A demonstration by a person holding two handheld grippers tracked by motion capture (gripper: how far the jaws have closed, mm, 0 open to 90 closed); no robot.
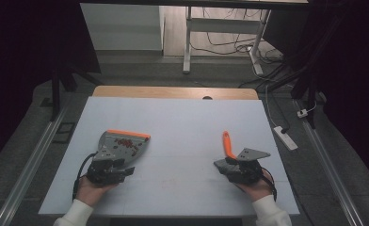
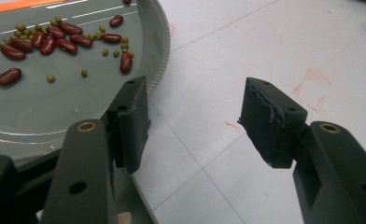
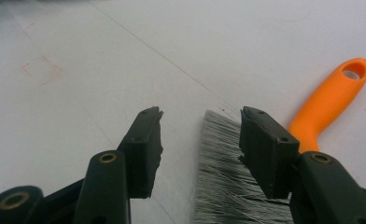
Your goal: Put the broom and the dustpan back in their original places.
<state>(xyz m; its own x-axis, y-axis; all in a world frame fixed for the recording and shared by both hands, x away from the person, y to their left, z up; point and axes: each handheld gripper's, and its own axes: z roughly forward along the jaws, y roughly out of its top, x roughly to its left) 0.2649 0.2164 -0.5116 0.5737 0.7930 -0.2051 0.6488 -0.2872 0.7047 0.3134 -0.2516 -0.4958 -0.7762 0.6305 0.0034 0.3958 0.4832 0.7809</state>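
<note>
A grey dustpan [image 1: 126,143] with an orange front lip lies on the left of the white table and holds red beans [image 2: 45,42] and small green ones. My left gripper [image 1: 119,162] sits at its near end. In the left gripper view this gripper [image 2: 197,93] is open; one jaw overlaps the dustpan's rim [image 2: 160,70] and bare table shows between the jaws. On the right lies a brush with an orange handle [image 1: 228,143]. My right gripper [image 1: 232,162] is open at its near end. In the right gripper view that gripper [image 3: 200,116] has the grey bristles [image 3: 221,172] beside one jaw and the handle [image 3: 330,100] beyond.
The white table top [image 1: 182,117] ends in a wooden strip [image 1: 173,92] at the far edge. Faint red marks [image 2: 314,88] are drawn on the surface between the two tools. A power strip [image 1: 286,137] lies on the floor to the right, with desk legs and cables farther back.
</note>
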